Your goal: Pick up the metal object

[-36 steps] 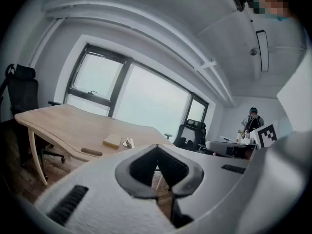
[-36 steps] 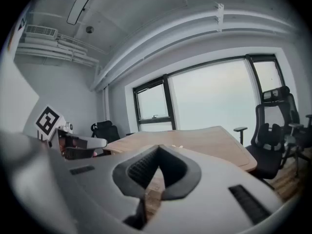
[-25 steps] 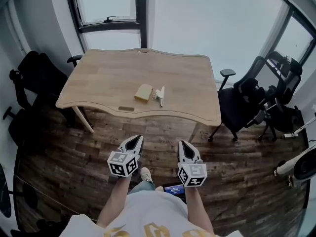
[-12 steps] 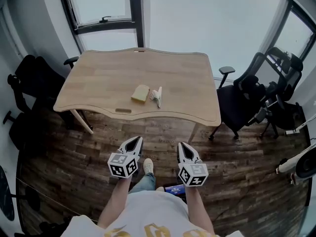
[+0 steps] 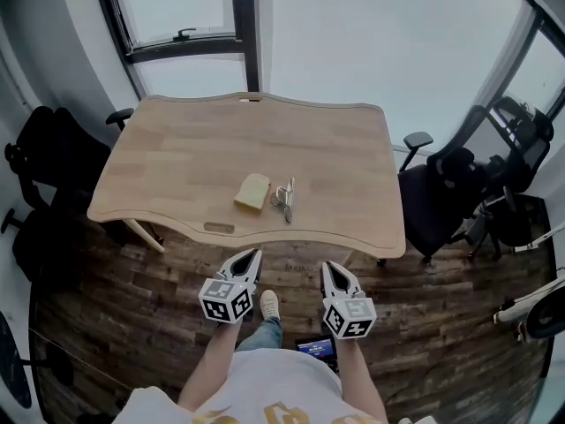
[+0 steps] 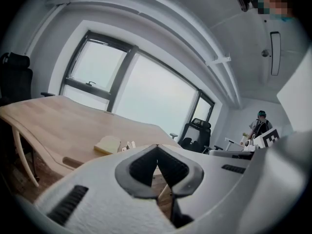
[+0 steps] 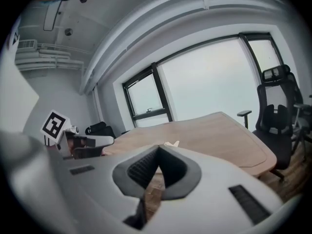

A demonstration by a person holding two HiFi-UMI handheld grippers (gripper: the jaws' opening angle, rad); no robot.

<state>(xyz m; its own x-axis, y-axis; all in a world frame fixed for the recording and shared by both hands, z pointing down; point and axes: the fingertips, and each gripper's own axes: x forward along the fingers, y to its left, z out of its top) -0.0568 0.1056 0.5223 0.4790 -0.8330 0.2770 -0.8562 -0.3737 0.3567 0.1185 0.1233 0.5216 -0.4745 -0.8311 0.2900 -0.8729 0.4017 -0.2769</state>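
Note:
The metal object (image 5: 285,199), a small silvery piece, lies near the front middle of the wooden table (image 5: 177,157), right beside a yellow sponge (image 5: 253,191). In the left gripper view the sponge (image 6: 107,144) and the metal object (image 6: 127,146) show just past the jaws. My left gripper (image 5: 253,255) is held over the floor short of the table's front edge, shut and empty. My right gripper (image 5: 328,267) hangs beside it, also shut with nothing in it. The right gripper view shows a pale tip of the metal object (image 7: 171,143) above the jaws.
Black office chairs stand at the table's right (image 5: 450,193) and left (image 5: 44,157). A large window (image 5: 265,25) runs behind the table. The floor is dark wood planks (image 5: 132,325). A person (image 6: 259,126) stands far off in the left gripper view.
The table has come nearer and lower in the head view as I step toward it. Both grippers stay shut side by side and have shifted slightly forward.

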